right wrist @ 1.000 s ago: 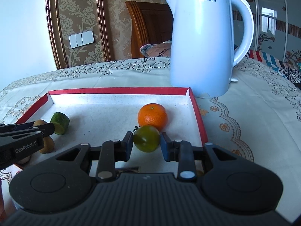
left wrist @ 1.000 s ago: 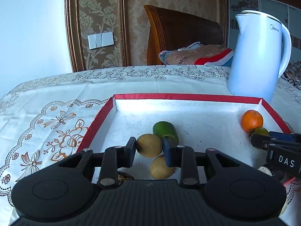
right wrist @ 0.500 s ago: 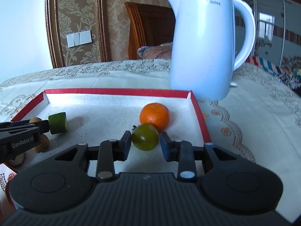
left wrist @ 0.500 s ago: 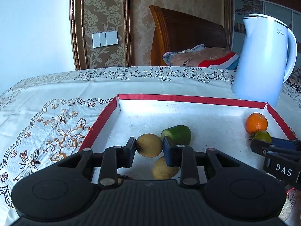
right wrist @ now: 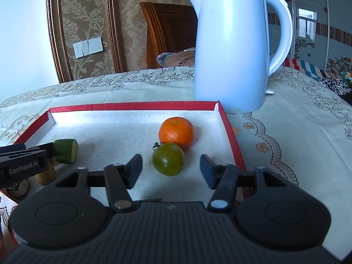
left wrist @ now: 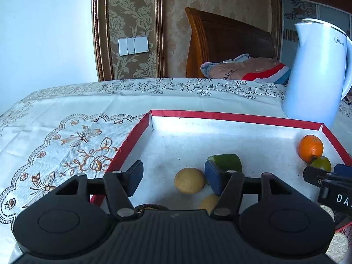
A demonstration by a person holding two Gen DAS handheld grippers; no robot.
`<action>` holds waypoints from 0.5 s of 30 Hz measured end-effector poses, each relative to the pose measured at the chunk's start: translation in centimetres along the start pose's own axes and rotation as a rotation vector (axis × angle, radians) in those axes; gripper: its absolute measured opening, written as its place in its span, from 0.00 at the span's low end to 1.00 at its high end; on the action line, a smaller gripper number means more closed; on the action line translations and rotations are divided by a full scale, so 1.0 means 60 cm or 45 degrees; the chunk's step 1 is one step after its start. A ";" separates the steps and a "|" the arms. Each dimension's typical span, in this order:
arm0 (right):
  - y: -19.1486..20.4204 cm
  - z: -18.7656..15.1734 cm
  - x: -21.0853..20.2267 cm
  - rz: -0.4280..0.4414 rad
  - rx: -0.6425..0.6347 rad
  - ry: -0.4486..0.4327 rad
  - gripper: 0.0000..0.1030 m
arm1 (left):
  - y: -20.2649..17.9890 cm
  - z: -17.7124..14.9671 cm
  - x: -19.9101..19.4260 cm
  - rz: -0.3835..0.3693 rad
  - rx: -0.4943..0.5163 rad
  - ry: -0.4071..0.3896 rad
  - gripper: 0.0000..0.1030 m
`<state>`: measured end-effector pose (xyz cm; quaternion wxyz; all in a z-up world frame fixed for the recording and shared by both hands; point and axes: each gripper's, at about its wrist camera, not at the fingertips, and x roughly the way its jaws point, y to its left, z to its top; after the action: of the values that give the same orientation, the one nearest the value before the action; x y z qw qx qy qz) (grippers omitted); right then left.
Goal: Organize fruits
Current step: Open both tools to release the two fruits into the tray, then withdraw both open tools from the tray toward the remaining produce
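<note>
Left gripper jaws opening, yellow fruit released, right gripper likewise freeing green tomato

Both grippers were clamped and their jaws are now opening: the left gripper has let go of the yellow fruit, the right gripper the green tomato.

One orange, one green tomato, one cucumber piece — two yellow-brown fruits, one kettle.
</note>
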<state>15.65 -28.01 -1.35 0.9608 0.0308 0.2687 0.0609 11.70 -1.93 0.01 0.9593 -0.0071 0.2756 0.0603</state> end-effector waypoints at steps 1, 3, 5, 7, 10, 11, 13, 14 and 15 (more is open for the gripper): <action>0.000 0.000 -0.001 0.001 0.000 -0.004 0.63 | 0.001 0.000 0.000 -0.003 -0.003 0.001 0.59; 0.000 0.000 -0.001 -0.003 -0.001 -0.009 0.67 | 0.001 0.000 0.001 -0.003 0.002 0.000 0.59; 0.001 0.000 -0.002 -0.006 -0.002 -0.013 0.72 | 0.001 0.000 0.001 -0.003 0.003 0.001 0.59; 0.000 -0.001 -0.004 -0.009 -0.001 -0.019 0.75 | 0.001 0.000 0.001 -0.004 0.001 0.002 0.59; 0.000 -0.001 -0.007 -0.002 0.002 -0.023 0.78 | 0.004 0.001 0.001 -0.012 -0.011 0.009 0.61; 0.000 -0.002 -0.008 0.000 0.004 -0.023 0.80 | 0.005 0.001 0.000 -0.012 -0.015 0.010 0.62; 0.000 -0.003 -0.010 0.000 0.006 -0.027 0.82 | 0.007 0.000 0.000 -0.015 -0.018 0.011 0.63; -0.001 -0.004 -0.011 -0.001 0.007 -0.032 0.83 | 0.007 0.000 0.000 -0.017 -0.019 0.012 0.63; -0.001 -0.004 -0.012 0.000 0.009 -0.038 0.84 | 0.006 0.000 -0.001 -0.017 -0.019 0.013 0.63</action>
<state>14.90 -28.14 -1.18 0.9646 0.0349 0.2546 0.0594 11.61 -1.58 0.05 0.9583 -0.0164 0.2799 0.0559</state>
